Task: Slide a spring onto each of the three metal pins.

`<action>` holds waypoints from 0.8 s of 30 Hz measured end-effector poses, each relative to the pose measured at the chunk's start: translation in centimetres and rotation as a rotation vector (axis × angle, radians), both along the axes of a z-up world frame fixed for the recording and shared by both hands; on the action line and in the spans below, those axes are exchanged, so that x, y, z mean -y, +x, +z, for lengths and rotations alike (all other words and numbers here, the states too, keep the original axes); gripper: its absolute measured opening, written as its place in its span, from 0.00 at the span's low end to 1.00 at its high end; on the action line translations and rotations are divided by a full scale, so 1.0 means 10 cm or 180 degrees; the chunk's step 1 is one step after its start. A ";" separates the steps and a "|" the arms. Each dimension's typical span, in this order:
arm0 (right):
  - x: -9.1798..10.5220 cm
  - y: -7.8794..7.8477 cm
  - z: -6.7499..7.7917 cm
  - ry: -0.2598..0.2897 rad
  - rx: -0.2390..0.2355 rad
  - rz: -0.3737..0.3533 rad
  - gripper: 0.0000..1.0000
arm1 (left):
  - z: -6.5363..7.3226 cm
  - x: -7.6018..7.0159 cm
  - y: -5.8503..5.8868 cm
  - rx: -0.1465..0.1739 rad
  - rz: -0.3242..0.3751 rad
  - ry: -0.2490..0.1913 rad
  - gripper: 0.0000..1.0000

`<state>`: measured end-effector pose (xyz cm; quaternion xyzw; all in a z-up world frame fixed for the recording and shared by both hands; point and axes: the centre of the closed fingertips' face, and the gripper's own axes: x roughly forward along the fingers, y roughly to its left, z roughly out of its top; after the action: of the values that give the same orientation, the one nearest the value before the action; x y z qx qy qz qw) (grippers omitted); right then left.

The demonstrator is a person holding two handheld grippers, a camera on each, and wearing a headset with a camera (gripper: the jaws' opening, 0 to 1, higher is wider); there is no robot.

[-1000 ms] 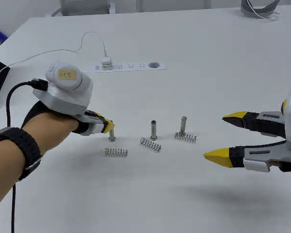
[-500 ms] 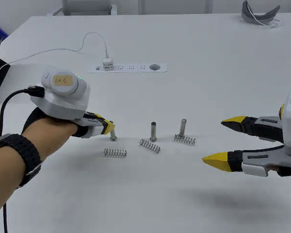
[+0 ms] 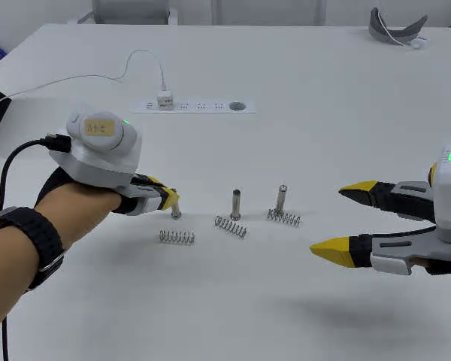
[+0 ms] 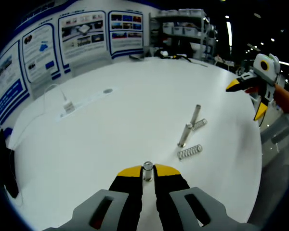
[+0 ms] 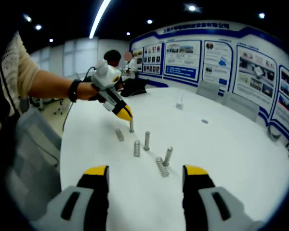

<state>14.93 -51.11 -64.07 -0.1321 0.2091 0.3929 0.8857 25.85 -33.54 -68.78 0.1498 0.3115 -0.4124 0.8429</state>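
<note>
A broad white tabletop (image 3: 346, 98) carries the work, with a white power strip (image 3: 192, 107) lying well behind the row of parts. The left gripper (image 4: 148, 172), black-jawed with yellow tips, has its jaws drawn together on the top of the leftmost grey metal pin (image 3: 176, 211), which stands upright between them; it looks like a steadying hold.

Just in front of that pin, toward the person, lies the left coiled steel spring (image 3: 177, 237). Its long axis is flat on the table and runs along the row, crosswise to the pin's vertical axis. Further right stand the middle grey metal pin (image 3: 236, 204), with the middle coiled spring (image 3: 231, 226) near its foot, and the right grey metal pin (image 3: 281, 198), with the right coiled spring (image 3: 284, 218) at its base. All three pins are bare.

The right gripper (image 3: 344, 219) hovers well to the right of the row, jaws wide apart and empty, pointing leftward at it. The spring for the held pin lies farthest from that free gripper, past the other two. It would need lifting and turning upright, and the left jaws cover the pin's top.
</note>
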 end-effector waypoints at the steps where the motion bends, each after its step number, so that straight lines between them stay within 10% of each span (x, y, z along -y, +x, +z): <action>1: 0.00 0.00 0.01 -0.0005 0.0005 -0.0003 0.63 | 0.01 0.00 0.00 0.0004 -0.0002 -0.0013 0.09; 24: -0.05 -0.02 0.06 -0.0005 0.0054 0.0033 0.62 | 0.23 -0.27 -0.39 0.0235 -0.0270 -0.0251 0.31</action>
<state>14.74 -50.61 -63.50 -0.1372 0.2013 0.3962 0.8853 21.98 -30.81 -66.51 0.1447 0.2571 -0.4539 0.8408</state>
